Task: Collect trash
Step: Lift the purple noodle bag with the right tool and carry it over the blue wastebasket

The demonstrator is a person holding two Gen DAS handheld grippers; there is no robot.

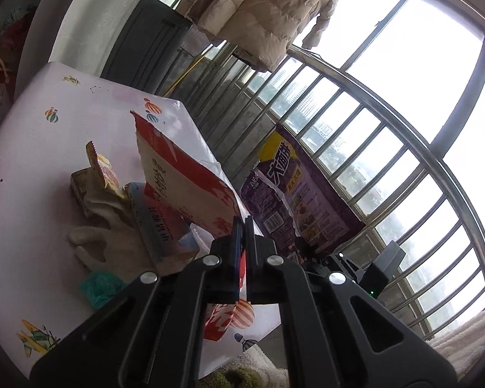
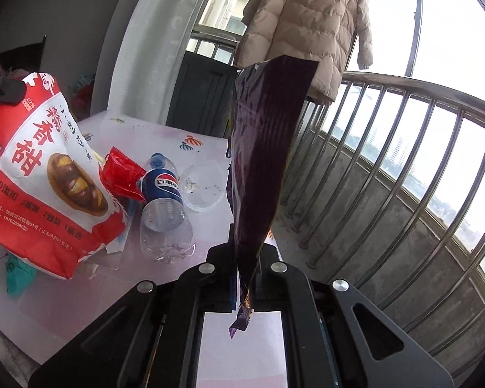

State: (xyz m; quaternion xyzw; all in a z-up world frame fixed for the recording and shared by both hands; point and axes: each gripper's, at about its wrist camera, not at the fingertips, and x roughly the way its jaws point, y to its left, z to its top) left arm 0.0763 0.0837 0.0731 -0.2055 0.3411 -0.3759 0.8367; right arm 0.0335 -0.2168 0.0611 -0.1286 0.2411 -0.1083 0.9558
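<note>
My left gripper [image 1: 243, 223] is shut on the edge of a red and white snack bag [image 1: 184, 181], held above the table; the same bag [image 2: 45, 174] hangs at the left of the right wrist view. My right gripper [image 2: 245, 258] is shut on a dark purple noodle bag [image 2: 265, 148], which stands up edge-on between its fingers. That purple bag [image 1: 294, 200] shows to the right in the left wrist view. An empty Pepsi bottle [image 2: 165, 203], a red wrapper [image 2: 121, 174] and a clear plastic lid [image 2: 205, 190] lie on the table.
The table [image 1: 48, 148] has a pale cloth with balloon prints. On it lie a white glove [image 1: 106, 242], a small carton [image 1: 80, 187], a blue and orange packet [image 1: 158, 226] and a teal scrap [image 1: 100, 287]. A metal balcony railing [image 2: 388, 174] runs to the right, and a beige padded coat [image 2: 307, 22] hangs behind.
</note>
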